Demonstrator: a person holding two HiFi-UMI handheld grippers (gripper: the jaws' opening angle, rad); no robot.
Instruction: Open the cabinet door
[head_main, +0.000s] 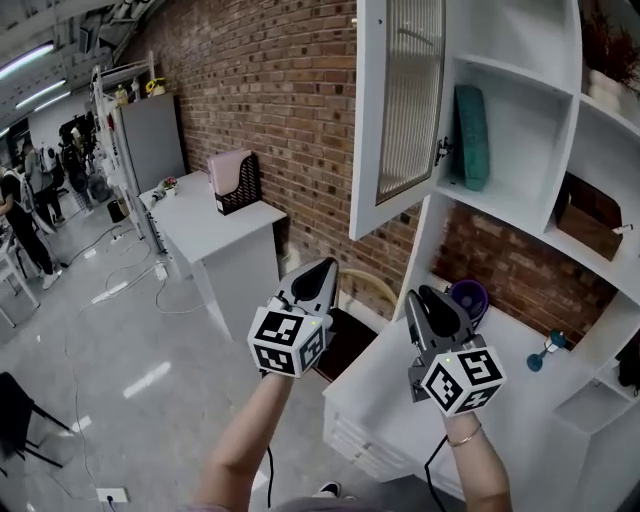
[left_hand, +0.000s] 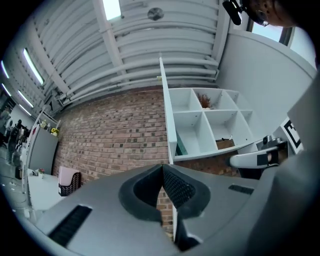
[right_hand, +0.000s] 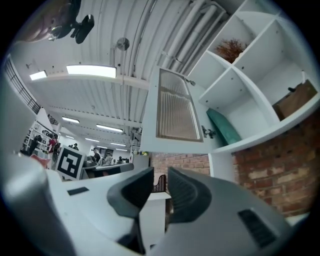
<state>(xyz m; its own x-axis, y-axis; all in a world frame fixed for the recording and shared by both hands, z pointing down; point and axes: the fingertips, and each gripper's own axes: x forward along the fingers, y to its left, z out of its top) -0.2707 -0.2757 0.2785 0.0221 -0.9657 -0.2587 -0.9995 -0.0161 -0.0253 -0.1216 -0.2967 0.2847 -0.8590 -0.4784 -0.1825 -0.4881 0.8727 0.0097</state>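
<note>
The white wall cabinet (head_main: 520, 150) has its ribbed-glass door (head_main: 402, 110) swung out wide to the left, hinged by the lower-left compartment. My left gripper (head_main: 322, 268) hangs below the door and apart from it, jaws shut with nothing in them. In the left gripper view the pads (left_hand: 170, 185) meet and the door (left_hand: 167, 125) shows edge-on above. My right gripper (head_main: 425, 297) hovers over the white counter, under the cabinet. Its jaws (right_hand: 160, 172) stand a little apart with nothing between them, and the door (right_hand: 175, 112) is above.
A teal cushion (head_main: 471, 135) stands in the opened compartment and a brown box (head_main: 590, 220) sits to its right. A purple cup (head_main: 468, 297) rests on the white counter (head_main: 390, 400). At left, a white desk (head_main: 215, 225) carries a black basket (head_main: 240, 185). People stand far left.
</note>
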